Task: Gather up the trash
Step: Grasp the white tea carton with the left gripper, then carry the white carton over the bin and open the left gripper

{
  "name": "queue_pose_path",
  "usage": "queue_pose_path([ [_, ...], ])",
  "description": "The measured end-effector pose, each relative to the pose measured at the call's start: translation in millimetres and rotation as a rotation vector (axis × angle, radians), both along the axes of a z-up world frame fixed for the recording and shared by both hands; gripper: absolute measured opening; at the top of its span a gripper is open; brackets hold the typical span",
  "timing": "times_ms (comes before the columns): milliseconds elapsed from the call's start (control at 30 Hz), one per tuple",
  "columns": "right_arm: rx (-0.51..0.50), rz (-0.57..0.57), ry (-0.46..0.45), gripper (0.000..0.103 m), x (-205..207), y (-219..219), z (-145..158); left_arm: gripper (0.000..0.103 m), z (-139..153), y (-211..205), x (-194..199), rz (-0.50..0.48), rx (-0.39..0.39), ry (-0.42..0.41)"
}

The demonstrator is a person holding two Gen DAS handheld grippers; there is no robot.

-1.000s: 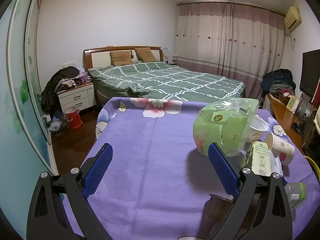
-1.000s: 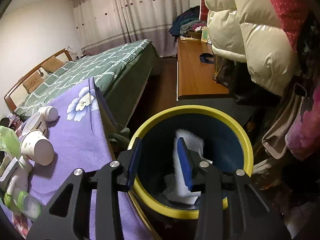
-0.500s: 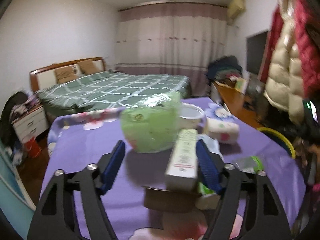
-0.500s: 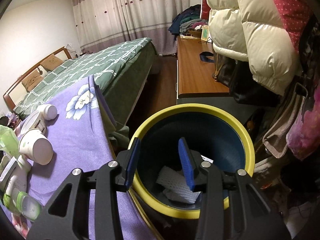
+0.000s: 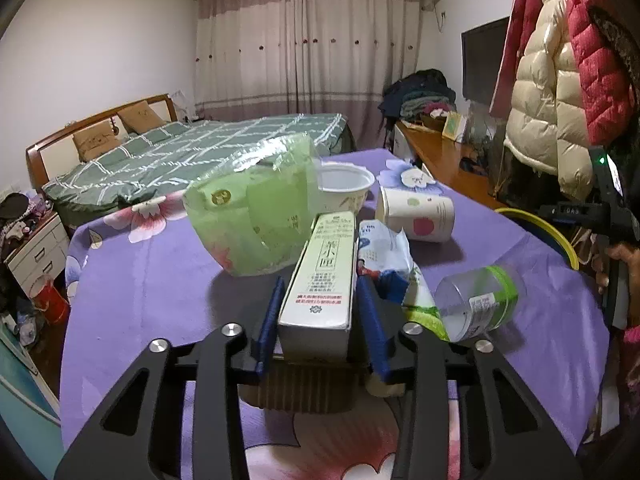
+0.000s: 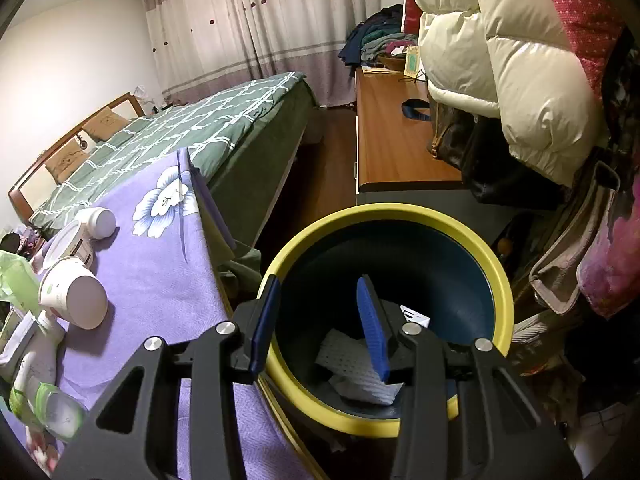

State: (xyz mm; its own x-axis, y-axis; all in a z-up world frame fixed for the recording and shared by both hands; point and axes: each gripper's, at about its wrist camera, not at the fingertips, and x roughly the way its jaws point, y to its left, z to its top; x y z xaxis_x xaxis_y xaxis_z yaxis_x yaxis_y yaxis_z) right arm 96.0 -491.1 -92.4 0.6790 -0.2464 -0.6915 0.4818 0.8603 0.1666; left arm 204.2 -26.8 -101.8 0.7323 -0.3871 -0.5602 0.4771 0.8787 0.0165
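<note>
Carton (image 5: 320, 280): long white cardboard | left claw (image 5: 320, 316) closing on it | right claw (image 6: 320, 324) apart, empty

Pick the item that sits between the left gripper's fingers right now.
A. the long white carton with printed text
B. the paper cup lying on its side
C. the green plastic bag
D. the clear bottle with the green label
A: in the left wrist view the long white carton sits between the left gripper's closing blue fingers.
</note>
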Motion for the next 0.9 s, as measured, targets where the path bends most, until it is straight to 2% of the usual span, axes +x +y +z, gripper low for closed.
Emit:
queue_pose_path([
  [167, 0.001, 0.000, -0.001, 0.038, 0.2, 0.8, 0.0, 0.030, -1.4, 1.7, 2.0, -0.011, -0.020, 0.014],
  [300, 0.001, 0.002, 0.003, 0.038, 1.0, 1.0, -0.2, 0.030, 2.5, 8.8, 2.3, 0.019, -0.055, 0.000],
  [433, 0.003, 0.009, 0.003, 0.038, 3.5, 2.3, 0.2, 0.030, 11.3, 17.9, 1.4, 0.051, -0.097, -0.022],
  [900, 0.018, 0.032, -0.039, 0.038, -0.6, 2.5, 2.1, 0.030, 55.7, 16.0, -15.6, 0.154, -0.118, -0.094],
])
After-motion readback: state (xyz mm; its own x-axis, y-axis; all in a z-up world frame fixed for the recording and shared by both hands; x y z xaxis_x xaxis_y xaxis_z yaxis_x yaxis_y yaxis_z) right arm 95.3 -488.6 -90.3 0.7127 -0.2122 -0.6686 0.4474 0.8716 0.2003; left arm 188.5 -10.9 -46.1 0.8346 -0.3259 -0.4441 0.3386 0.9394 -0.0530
